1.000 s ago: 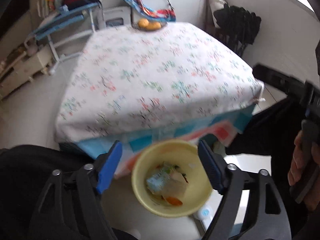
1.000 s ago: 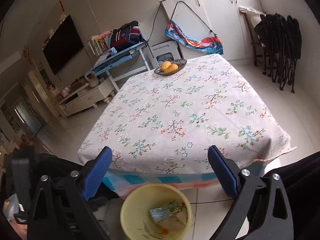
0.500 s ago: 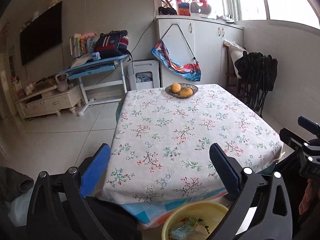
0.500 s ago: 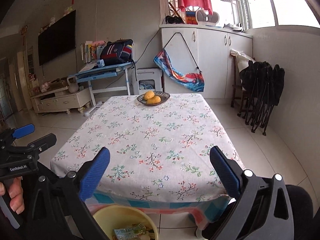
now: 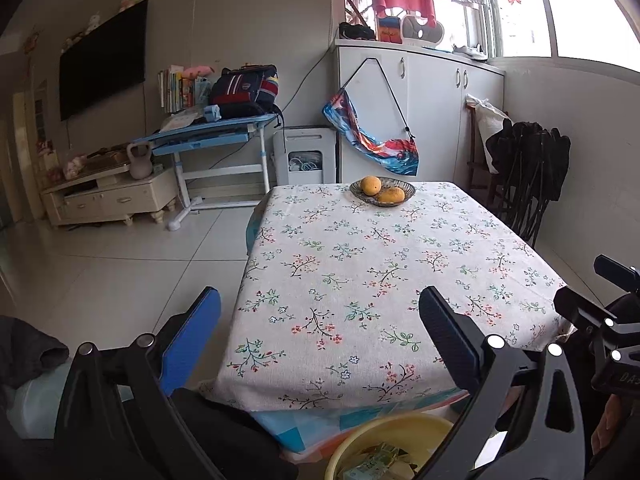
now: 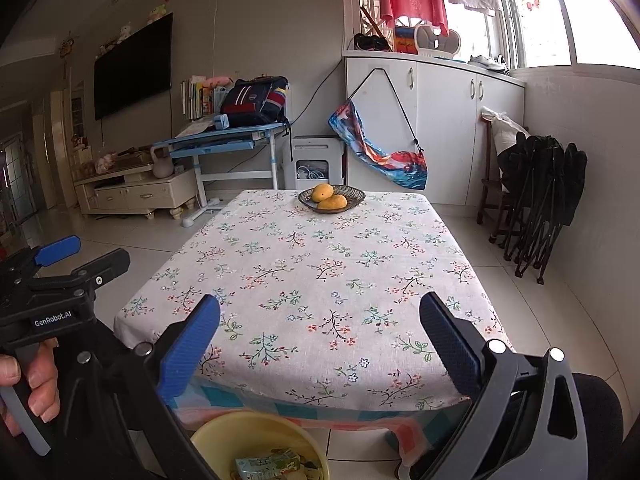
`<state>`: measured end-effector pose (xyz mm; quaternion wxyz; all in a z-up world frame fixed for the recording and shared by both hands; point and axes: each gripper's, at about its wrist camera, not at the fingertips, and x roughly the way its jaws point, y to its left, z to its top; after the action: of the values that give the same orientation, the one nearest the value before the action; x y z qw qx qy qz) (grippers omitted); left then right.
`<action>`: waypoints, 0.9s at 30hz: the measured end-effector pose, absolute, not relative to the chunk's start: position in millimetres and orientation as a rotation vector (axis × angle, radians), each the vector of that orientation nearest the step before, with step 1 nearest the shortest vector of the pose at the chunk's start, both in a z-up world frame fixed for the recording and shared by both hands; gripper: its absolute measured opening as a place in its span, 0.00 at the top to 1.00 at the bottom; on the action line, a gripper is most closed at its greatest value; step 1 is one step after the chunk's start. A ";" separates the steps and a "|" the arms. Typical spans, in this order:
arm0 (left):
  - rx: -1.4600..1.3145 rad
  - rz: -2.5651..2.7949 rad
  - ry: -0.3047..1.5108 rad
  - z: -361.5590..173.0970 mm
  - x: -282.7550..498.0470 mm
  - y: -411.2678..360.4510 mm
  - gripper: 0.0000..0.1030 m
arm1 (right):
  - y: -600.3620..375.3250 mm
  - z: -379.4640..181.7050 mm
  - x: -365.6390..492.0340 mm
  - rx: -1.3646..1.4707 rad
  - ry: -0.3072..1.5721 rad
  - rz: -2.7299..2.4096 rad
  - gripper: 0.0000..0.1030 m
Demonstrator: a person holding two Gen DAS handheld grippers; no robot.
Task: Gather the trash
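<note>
on the table (image 6: 320, 280): floral cloth, dish (image 6: 332, 199) with 2 yellow fruits
below near edge: yellow bin (image 6: 256, 446), wrappers inside
left gripper (image 5: 320, 344): fingers apart, empty
right gripper (image 6: 320, 344): fingers apart, empty

Tilted up from the floor.
Lifted off the yellow bin (image 6: 260, 446), now at the lower edge; facing the table (image 5: 384, 280) level.

Only a fruit bowl (image 6: 331, 198) at the far edge interrupts the tablecloth (image 6: 320, 280).

Floral-clothed table (image 5: 380, 272), fruit bowl (image 5: 382, 191) at its far edge
</note>
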<state>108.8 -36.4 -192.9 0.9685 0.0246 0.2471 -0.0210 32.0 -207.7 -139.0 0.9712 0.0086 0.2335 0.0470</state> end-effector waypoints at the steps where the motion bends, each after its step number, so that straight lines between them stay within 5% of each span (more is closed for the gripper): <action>1: 0.050 -0.043 0.500 -192.3 109.2 -36.5 0.07 | -209.0 -138.6 33.4 0.027 0.476 0.099 0.07; 27: 0.052 -0.025 0.399 -160.2 181.4 -40.8 0.07 | -222.4 -100.6 92.3 -0.023 0.327 0.044 0.07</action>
<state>181.4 -40.8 -160.2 0.9798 0.0260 0.1980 -0.0122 92.3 -222.4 -100.6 0.9863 -0.0115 0.1629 0.0218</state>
